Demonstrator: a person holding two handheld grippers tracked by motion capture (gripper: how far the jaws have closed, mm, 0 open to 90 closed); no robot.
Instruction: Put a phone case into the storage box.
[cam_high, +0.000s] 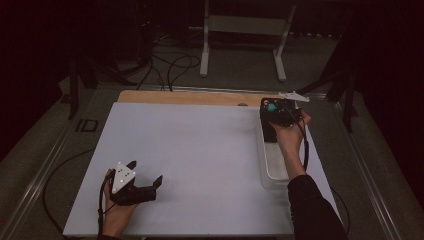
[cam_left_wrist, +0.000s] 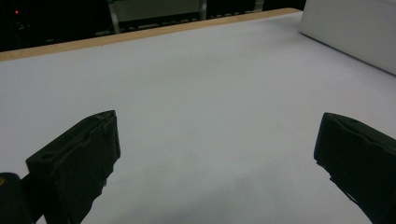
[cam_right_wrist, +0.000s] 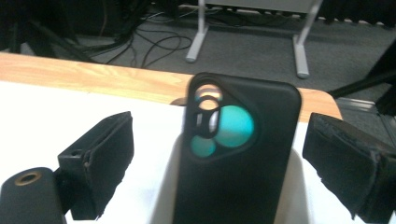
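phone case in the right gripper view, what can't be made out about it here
- Phone case: its lower end is cut off by the bottom edge of the right gripper view, so what it stands in is hidden.
- In the high view the right gripper and hand cover the case.
- Clear bin: its far end is hidden under that hand in the high view.
- Cutout: blurred, teal patches unclear.

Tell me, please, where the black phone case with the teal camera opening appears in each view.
High view: black phone case far right, beside the wooden table edge.
Right gripper view: centre, upright between the open jaws.
Shared landmark: the wooden table edge, also crossing the left gripper view's top.
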